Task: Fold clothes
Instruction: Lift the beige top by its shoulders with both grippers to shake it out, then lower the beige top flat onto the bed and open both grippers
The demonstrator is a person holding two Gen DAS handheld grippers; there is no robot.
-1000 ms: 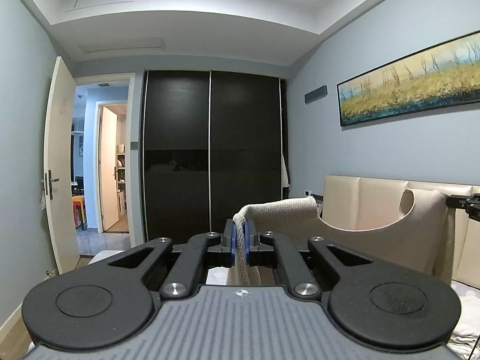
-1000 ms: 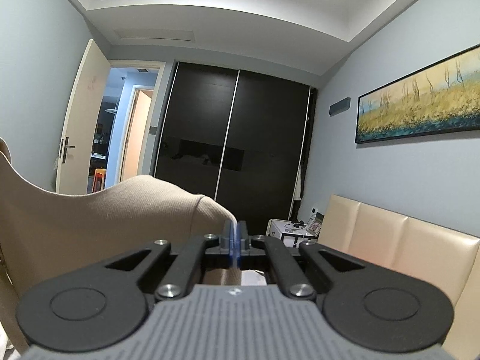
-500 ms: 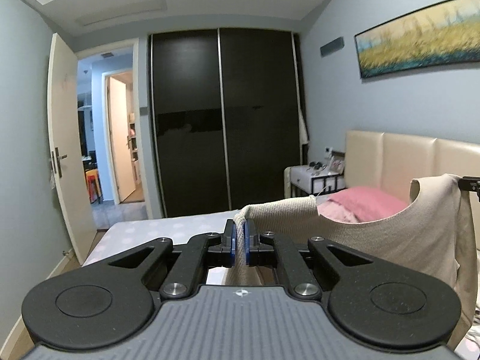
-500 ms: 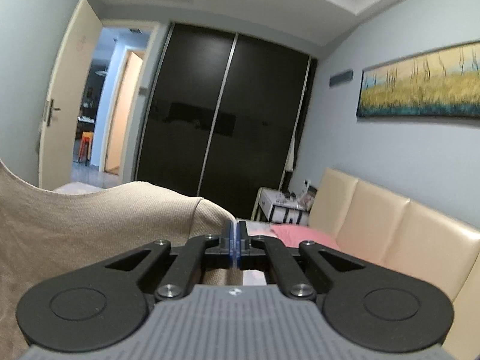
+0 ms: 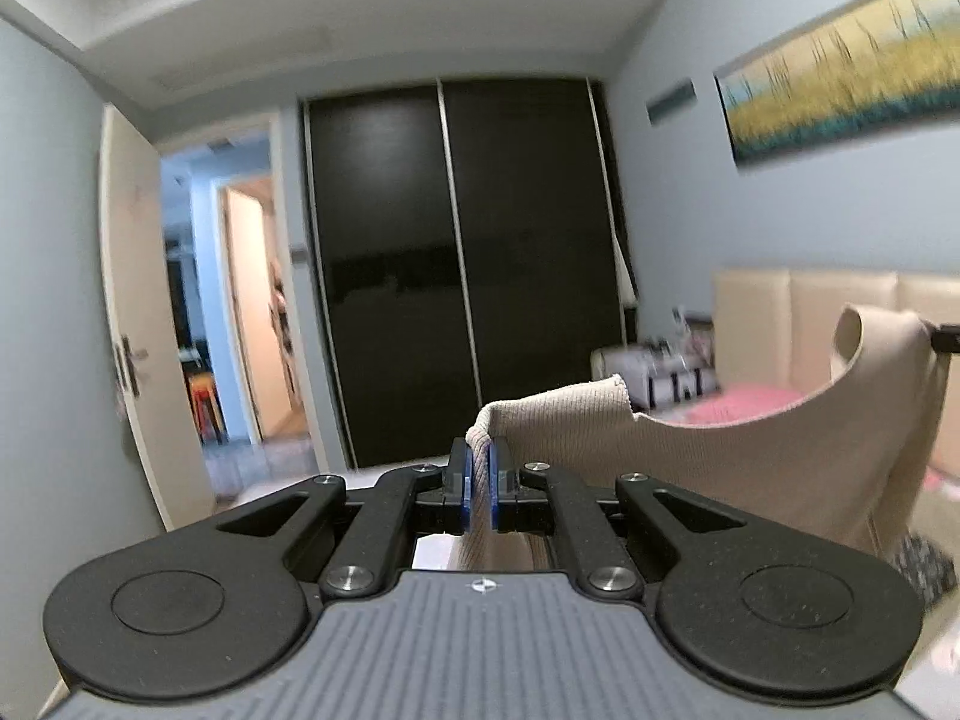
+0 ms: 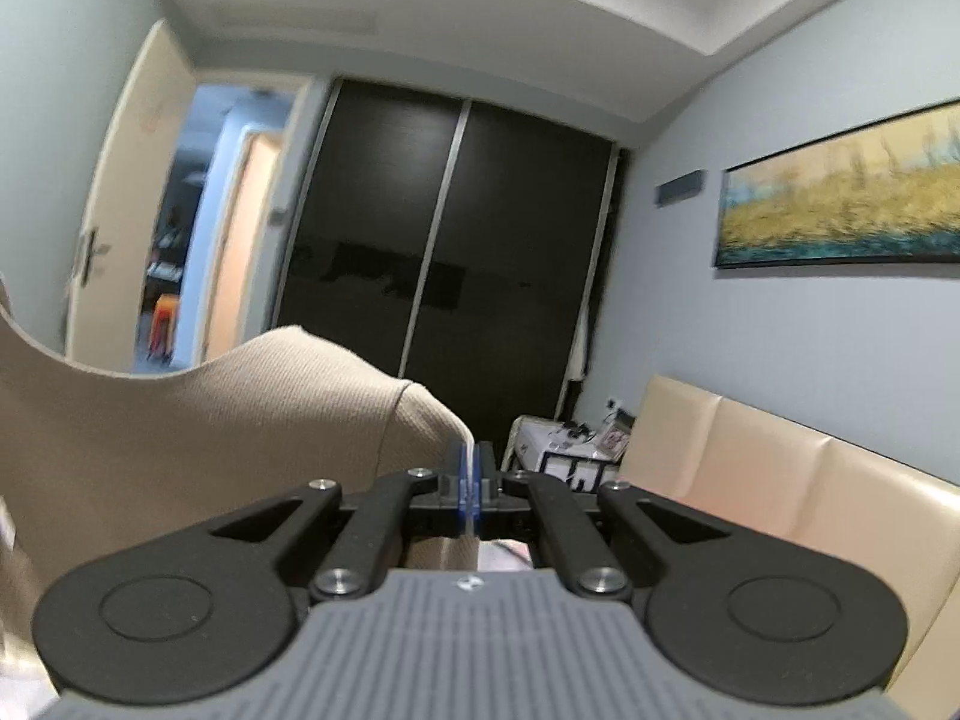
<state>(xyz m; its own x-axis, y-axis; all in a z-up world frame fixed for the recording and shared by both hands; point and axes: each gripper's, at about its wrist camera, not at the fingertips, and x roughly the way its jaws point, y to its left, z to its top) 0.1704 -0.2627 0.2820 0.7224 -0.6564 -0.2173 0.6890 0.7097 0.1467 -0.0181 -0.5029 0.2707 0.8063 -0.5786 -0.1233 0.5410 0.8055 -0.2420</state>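
A beige ribbed knit garment (image 5: 750,456) hangs stretched in the air between my two grippers. In the left wrist view my left gripper (image 5: 478,474) is shut on one top corner, with the cloth bunched between its blue pads. The fabric runs right to the other gripper (image 5: 948,339) at the frame edge. In the right wrist view my right gripper (image 6: 468,474) is shut on the opposite corner of the garment (image 6: 210,438), which spreads away to the left. Its lower part is hidden below both views.
A dark sliding wardrobe (image 5: 462,276) stands ahead, with an open door (image 5: 144,324) to its left. A cream padded headboard (image 6: 780,480) and a white nightstand (image 6: 564,450) are on the right. A pink pillow (image 5: 750,405) lies on the bed. A painting (image 5: 840,60) hangs above.
Both views have tilted up and shaken, now blurred; the bed surface has dropped out of sight. Both grippers keep hold of the garment, still stretched between them.
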